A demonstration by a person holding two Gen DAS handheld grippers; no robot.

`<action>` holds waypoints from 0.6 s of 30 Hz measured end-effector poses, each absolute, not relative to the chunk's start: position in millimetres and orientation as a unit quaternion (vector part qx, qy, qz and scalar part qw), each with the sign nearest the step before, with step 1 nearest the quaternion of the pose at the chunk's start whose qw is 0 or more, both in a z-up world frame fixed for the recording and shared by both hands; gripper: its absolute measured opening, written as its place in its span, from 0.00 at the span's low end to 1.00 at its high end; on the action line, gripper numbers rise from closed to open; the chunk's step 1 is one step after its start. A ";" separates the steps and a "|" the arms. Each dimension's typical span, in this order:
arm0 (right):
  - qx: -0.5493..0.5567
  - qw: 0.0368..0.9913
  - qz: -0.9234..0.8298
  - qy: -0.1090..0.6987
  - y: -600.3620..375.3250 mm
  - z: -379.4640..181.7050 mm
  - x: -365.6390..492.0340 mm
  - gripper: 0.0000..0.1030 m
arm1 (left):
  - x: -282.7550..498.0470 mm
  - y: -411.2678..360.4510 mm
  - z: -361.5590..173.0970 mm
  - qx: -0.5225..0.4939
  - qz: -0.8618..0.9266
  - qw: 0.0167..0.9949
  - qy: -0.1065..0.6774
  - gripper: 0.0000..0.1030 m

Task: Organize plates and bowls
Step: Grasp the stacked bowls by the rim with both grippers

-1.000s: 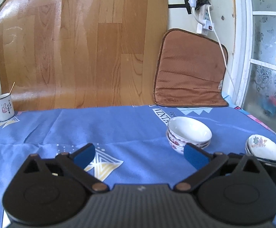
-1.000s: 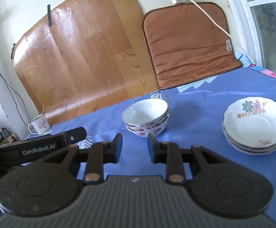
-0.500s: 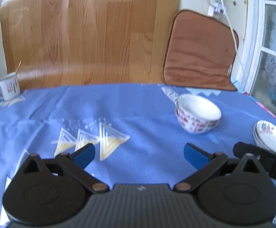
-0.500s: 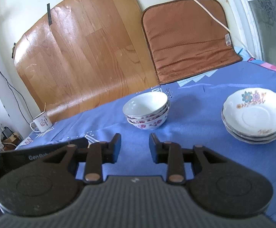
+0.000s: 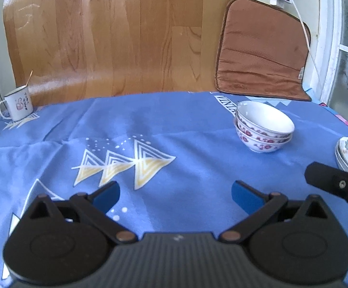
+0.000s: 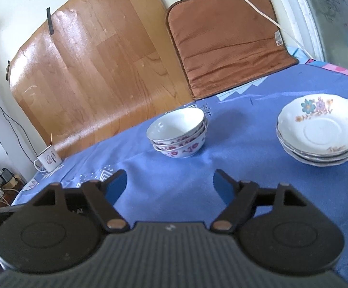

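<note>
Now: stack of white floral-banded ceramic bowls [image 6: 178, 133] sits on the blue patterned cloth-covered bench [image 6: 234, 168]. Stack of white flower-printed saucer plates [image 6: 320, 134] lies right of the bowls, well apart. Right gripper [image 6: 170, 186] has just been opening, jaws wide, nothing between. Left gripper [image 5: 175, 193] open, empty, near side of the bowls.

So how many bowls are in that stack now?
3, nested in one stack of bowls mid-cloth, left of the plate stack. A fourth hidden inside seems unlikely, but can't be excluded.
</note>
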State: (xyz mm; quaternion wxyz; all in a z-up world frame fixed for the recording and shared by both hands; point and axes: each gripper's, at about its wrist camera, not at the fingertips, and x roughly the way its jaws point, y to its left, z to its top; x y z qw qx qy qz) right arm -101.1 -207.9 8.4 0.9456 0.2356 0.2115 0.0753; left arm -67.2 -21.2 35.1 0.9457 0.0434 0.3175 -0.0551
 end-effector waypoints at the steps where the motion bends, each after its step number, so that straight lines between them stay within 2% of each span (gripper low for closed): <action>1: 0.235 0.946 0.075 0.212 -207.5 7.9 -100.8 0.79 | -66.3 -21.5 34.2 0.044 -0.056 0.945 0.320 1.00; 9: 0.234 0.946 0.071 0.214 -210.0 6.9 -98.7 0.79 | -58.4 -21.0 33.0 0.025 -0.079 0.940 0.332 1.00; 18: 0.193 0.959 0.093 0.187 -236.9 51.5 -76.0 0.78 | -23.8 -9.0 55.1 -0.053 -0.121 0.922 0.365 1.00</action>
